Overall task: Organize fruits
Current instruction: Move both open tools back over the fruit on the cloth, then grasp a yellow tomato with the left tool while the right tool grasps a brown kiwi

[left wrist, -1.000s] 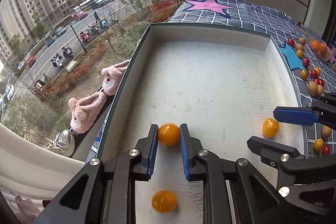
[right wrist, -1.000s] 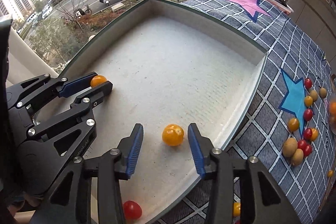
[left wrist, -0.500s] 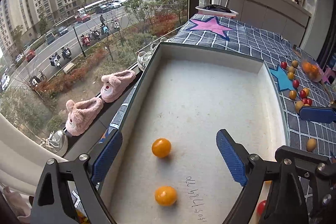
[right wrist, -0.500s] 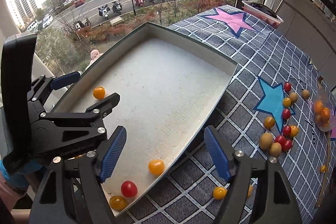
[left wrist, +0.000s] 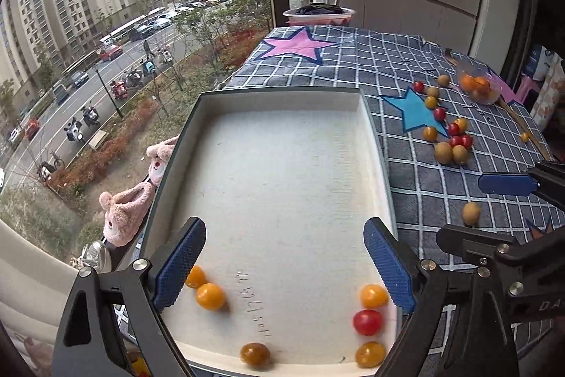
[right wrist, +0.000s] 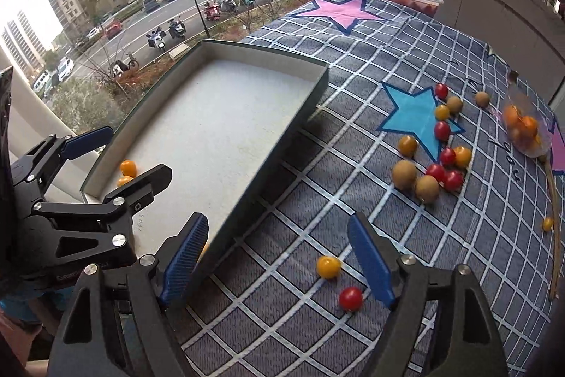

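A shallow white-lined box (left wrist: 282, 101) lies on the checked cloth and also shows in the right wrist view (right wrist: 300, 62). Several small tomatoes rest at its near end: a yellow one (left wrist: 210, 296), another yellow one (left wrist: 373, 295) and a red one (left wrist: 367, 322). My left gripper (left wrist: 284, 265) is open and empty above the box's near end. My right gripper (right wrist: 279, 262) is open and empty above the cloth right of the box. A yellow tomato (right wrist: 328, 266) and a red tomato (right wrist: 350, 298) lie on the cloth between its fingers.
A cluster of red, yellow and brown fruits (right wrist: 432, 165) lies on the cloth by the blue star (right wrist: 413, 115). A clear bag of orange fruits (right wrist: 522, 126) lies at the far right. A bowl (left wrist: 317, 15) stands at the table's far end, by the window.
Both grippers opened, released their yellow tomatoes in the box, and pulled back and up. The right gripper has swung right, from over the box to over the cloth.
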Demonstrator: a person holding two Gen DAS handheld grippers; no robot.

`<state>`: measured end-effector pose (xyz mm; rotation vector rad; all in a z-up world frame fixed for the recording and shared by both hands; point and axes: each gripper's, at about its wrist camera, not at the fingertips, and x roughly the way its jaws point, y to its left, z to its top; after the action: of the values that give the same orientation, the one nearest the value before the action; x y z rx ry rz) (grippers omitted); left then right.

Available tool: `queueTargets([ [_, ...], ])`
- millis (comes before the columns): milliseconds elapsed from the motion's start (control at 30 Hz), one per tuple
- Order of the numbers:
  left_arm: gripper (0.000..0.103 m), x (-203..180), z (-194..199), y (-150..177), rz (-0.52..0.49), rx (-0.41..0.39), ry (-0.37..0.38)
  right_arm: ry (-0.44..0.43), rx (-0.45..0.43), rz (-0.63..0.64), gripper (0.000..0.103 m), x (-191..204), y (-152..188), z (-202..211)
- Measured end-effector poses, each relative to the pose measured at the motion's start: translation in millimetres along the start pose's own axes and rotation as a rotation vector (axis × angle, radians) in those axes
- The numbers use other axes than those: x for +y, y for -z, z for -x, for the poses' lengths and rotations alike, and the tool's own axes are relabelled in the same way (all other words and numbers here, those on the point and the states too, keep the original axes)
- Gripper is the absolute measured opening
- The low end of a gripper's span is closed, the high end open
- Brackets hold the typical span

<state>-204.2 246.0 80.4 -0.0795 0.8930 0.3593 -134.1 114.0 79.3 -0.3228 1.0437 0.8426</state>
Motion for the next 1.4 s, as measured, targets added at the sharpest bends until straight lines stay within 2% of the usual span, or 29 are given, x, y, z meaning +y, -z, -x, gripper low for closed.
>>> queueTargets([
  [200, 0.091, -44.9, 7.7, -2.4, -0.077, -0.008, 0.042, 0.05, 0.01, -0.107, 0.084, -51.9, 30.0, 8.0],
  [400, 0.091, -82.4, 2.9, 2.2, -0.116, 0.018, 0.089, 0.101, 0.041, -0.228, 0.084, -104.8, 64.9, 7.0],
  [600, 0.091, -113.9, -0.8, 13.7, -0.155, 0.04, 0.102, 0.116, 0.05, -0.301, 0.084, -133.6, 80.2, 4.6],
  [1000, 0.091, -134.4, -23.0, 20.2, -0.196, 0.056, 0.04, 0.074, 0.021, -0.303, 0.084, -135.7, 65.0, -2.0],
  [1067, 0.076, -134.9, -26.2, 22.0, -0.205, 0.07, 0.045, 0.05, 0.016, -0.294, 0.084, -132.7, 61.5, -3.7],
  [1300, 0.074, -134.4, -35.9, 25.4, -0.213, 0.102, 0.062, -0.025, 0.018, -0.227, 0.083, -110.6, 45.7, -13.9],
  [1333, 0.074, -134.5, -36.7, 25.5, -0.214, 0.105, 0.065, -0.031, 0.022, -0.212, 0.082, -106.6, 43.8, -16.4],
  [1400, 0.074, -134.5, -38.1, 25.4, -0.214, 0.111, 0.069, -0.037, 0.038, -0.187, 0.069, -100.2, 41.2, -22.2],
])
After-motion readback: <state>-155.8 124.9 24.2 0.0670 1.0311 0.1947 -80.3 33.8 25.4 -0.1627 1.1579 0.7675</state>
